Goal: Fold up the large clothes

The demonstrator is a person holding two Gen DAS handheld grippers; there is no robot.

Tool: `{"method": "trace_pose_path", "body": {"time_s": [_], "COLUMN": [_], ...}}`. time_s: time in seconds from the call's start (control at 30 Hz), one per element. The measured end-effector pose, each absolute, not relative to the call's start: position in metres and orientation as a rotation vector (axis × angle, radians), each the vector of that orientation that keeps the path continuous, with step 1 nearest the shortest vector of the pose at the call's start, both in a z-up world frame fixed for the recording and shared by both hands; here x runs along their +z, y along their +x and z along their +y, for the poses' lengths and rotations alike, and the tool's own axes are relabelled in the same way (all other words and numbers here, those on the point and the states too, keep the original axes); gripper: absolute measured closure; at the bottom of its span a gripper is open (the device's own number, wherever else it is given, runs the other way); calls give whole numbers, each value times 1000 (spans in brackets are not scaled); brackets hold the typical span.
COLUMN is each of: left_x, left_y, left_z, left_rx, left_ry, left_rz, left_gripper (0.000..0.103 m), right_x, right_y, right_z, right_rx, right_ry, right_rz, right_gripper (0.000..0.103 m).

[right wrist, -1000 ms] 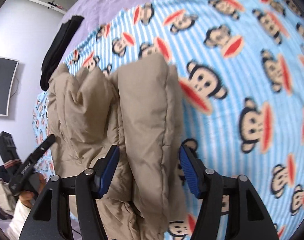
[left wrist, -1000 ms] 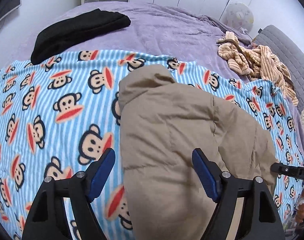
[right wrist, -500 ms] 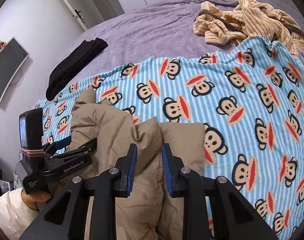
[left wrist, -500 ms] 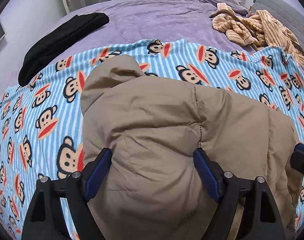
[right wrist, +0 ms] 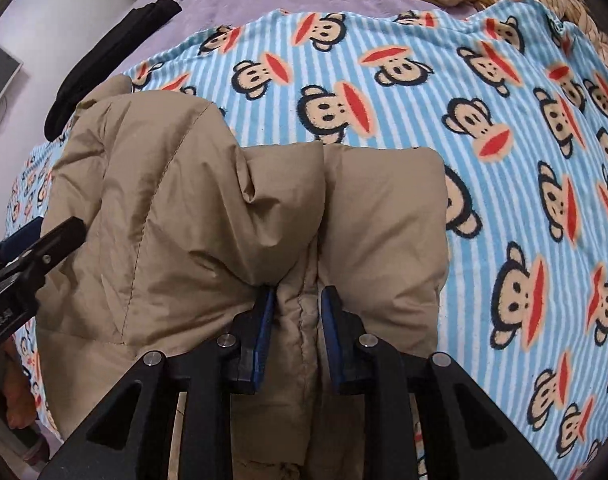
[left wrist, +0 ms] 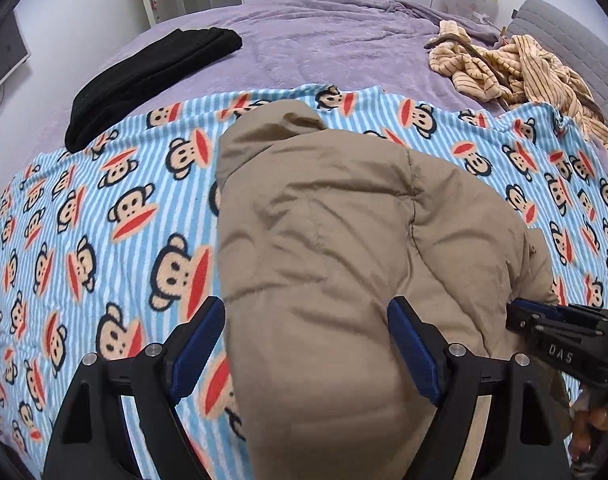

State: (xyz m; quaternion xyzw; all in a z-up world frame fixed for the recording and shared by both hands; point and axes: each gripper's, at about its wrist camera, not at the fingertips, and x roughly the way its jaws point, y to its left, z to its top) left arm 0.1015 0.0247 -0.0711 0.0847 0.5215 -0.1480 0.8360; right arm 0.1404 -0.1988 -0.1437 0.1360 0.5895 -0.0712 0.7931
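A tan puffer jacket [left wrist: 336, 248] lies folded in a bundle on a blue striped monkey-print blanket [left wrist: 103, 220]. My left gripper [left wrist: 308, 340] is open, its blue pads straddling the near end of the jacket. My right gripper [right wrist: 297, 320] is shut on a bunched fold of the jacket [right wrist: 223, 200] at its near edge. The right gripper also shows at the right edge of the left wrist view [left wrist: 520, 314]. The left gripper's finger tip [right wrist: 59, 234] shows at the left edge of the right wrist view.
The blanket [right wrist: 484, 120] covers a purple bed [left wrist: 324, 48]. A folded black garment [left wrist: 151, 80] lies at the back left. A heap of beige striped clothes [left wrist: 512, 68] lies at the back right by a grey headboard [left wrist: 576, 36].
My right gripper closed on the jacket fold half a second ago and still grips it, now nearer the blanket. My left gripper stays open over the jacket's near end.
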Motion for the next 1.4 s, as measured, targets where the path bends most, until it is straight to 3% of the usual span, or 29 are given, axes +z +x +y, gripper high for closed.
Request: {"method": "trace_pose_path", "body": {"time_s": [0.43,0.57,0.8,0.93,1.17,1.27,1.4], "left_x": [-69,-69,-53,-41,-23,-13,0], "left_y": [21,8,-3,-13,-22,-24,-26], "left_z": [72,76,78,78,81,81,79], "left_rx": [-261,-261,-284,-296,-281,-270,-250], "left_ry": [142,138,137,144,127,121,145], "left_rz": [1193,1217,1249,1251,1241,1220,1187], "left_gripper": [19,19,19,19,19,1,1], "right_x": [-86,-77,-72,-64,-52,-45,-36], "right_y": [81,54,26,17,9,8,8], "right_z": [-181,-173,-169,-168,-165,-162,-158], "right_rx": [-111,-87,-64,-74,-76,-75,-78], "right_ry": [305,293,346,355,353,342,339], "right_rz": [1224,1237,1292,1302,1308,1295,1281], "right_gripper": [74,64,62,53,46,40,34]}}
